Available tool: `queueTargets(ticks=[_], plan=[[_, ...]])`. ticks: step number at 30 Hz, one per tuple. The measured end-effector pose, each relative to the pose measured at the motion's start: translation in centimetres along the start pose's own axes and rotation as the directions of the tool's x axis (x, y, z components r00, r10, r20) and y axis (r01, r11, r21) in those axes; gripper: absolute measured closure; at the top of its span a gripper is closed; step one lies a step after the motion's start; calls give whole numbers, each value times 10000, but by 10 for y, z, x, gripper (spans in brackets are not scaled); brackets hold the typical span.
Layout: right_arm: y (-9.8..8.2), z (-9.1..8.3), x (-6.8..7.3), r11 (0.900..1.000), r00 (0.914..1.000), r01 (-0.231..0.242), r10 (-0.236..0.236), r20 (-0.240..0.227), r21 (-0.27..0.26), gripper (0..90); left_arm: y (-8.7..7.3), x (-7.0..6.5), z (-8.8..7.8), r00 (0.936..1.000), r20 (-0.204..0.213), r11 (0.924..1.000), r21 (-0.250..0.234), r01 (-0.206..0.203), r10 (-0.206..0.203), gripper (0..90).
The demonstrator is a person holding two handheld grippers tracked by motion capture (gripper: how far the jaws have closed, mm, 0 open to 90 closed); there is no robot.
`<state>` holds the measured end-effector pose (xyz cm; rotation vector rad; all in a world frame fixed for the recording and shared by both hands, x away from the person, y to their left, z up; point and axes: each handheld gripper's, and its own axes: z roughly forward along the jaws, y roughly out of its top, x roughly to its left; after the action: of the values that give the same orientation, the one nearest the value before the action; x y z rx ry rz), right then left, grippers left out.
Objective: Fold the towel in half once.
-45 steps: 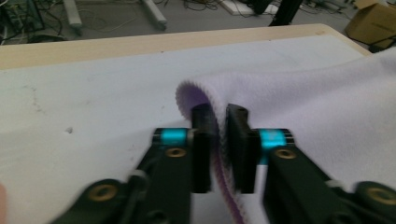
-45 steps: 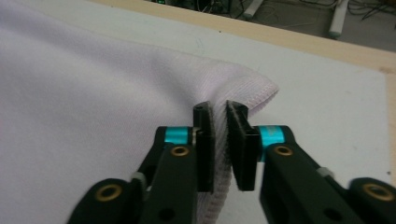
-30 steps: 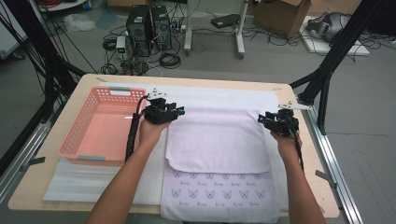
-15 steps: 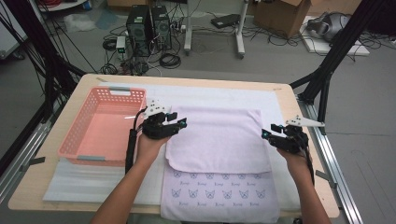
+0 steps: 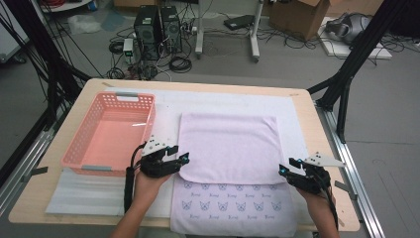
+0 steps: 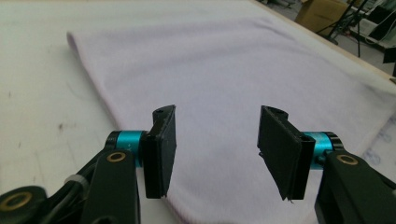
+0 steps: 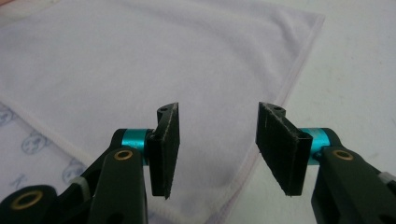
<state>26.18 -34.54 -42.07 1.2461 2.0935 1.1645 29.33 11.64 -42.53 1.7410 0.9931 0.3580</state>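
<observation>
Both claws released, jaws apart: left claw (image 5: pixel 182 157) and right claw (image 5: pixel 287 167) flank the folded towel (image 5: pixel 228 146), mid-frame.

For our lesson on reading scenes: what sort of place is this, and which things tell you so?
Probably a lab or workshop for recording handling tasks. Computer towers and loose cables sit on the bare floor, a black frame surrounds the table, and a cardboard box stands behind.

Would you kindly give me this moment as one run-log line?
stage: towel folded over | left gripper: open, at near-left corner | right gripper: open, at near-right corner | basket: empty | held: nothing
</observation>
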Motion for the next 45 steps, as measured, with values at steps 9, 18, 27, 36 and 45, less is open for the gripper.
queueTargets(ticks=[9,18,27,36,45], plan=[[-26,-9,7,9986,9996,-214,205,196,476,549,-28,-3,-10,9991,-319,9930,1142,313,-279,494],[-35,-2,12,9933,9985,217,-272,467,1137,725,-37,-13,-8,9983,-492,9821,1870,-208,305,815],[-35,-2,16,9914,9980,437,-491,410,1230,856,-35,-16,-15,9979,-413,9897,1363,-431,491,860],[-33,-6,16,9945,9980,555,-579,245,886,868,-33,-15,-21,9990,-202,9963,764,-394,410,856],[-33,-12,14,9973,9992,398,-403,64,621,868,-32,-17,-22,9995,-102,9969,719,-306,314,870]])
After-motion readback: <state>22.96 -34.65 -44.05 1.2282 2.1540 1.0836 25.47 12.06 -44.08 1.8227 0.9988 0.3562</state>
